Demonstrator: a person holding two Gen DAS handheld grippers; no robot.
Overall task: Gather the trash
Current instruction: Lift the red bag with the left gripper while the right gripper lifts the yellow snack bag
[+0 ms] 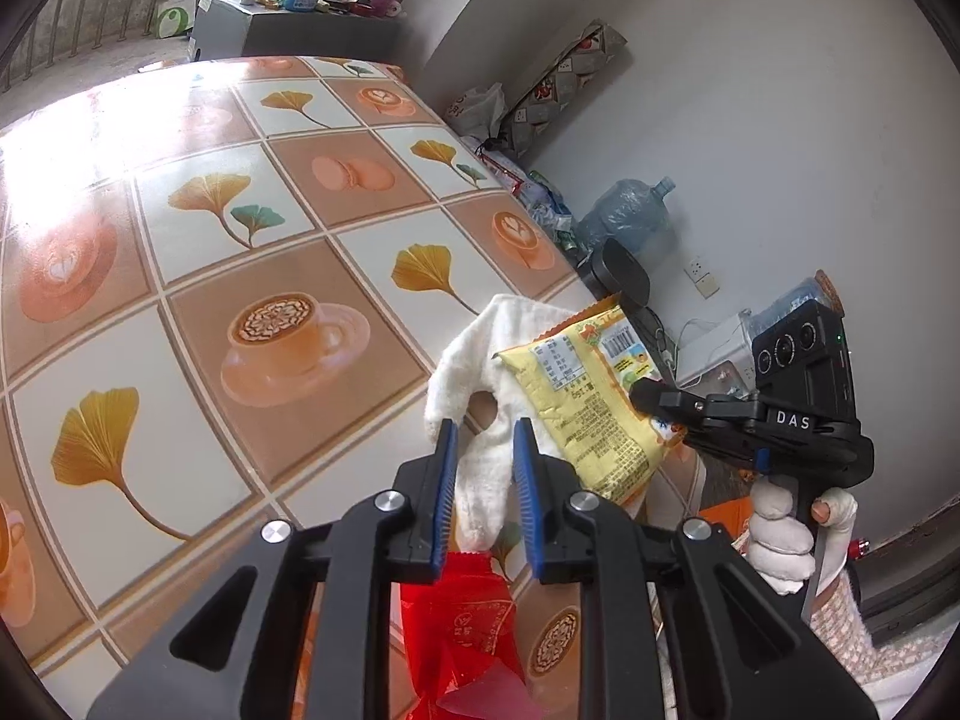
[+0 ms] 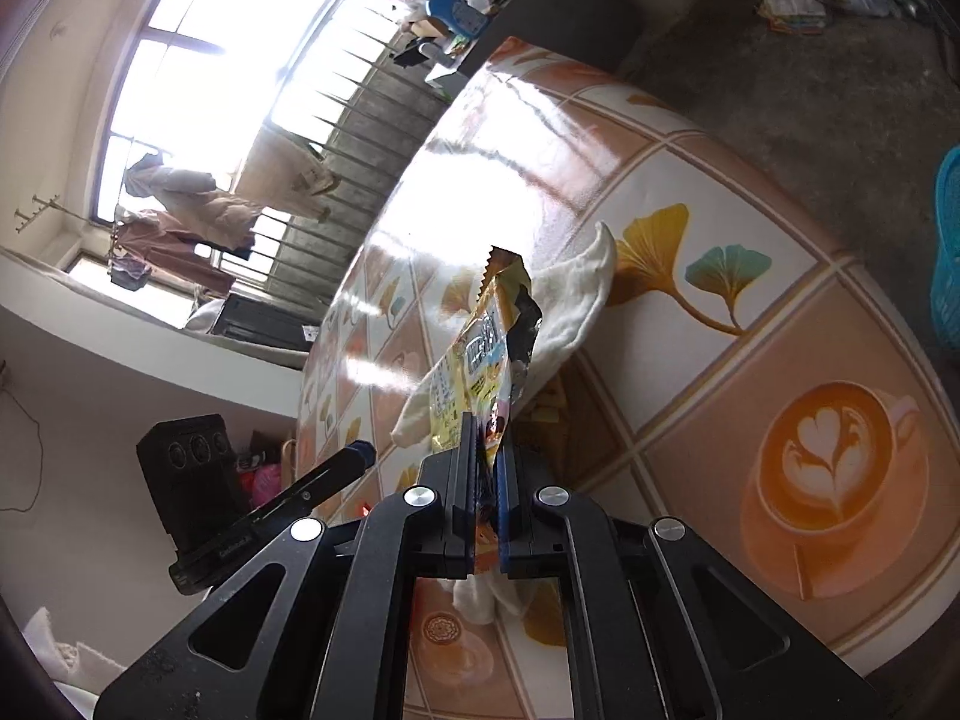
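Two fisheye views from handheld grippers look over a table covered in a glossy cloth printed with coffee cups and ginkgo leaves.

In the left wrist view, the left gripper fills the bottom centre of the frame. Its blue-padded jaws stand a little apart with a white cloth between them; whether the pads press on it I cannot tell. A red plastic bag hangs below the jaws at the bottom centre. Just right of the cloth, a yellow snack wrapper is lifted off the table. The right gripper comes in from the right edge, held by a hand in a white glove, its black tips closed on the wrapper's right side.

In the right wrist view, the right gripper sits at the bottom centre, its jaws clamped together on the lower end of the yellow snack wrapper, which stands up toward the centre of the frame. The white cloth lies behind it. The left gripper shows at the lower left. A blue basket sits at the right edge.
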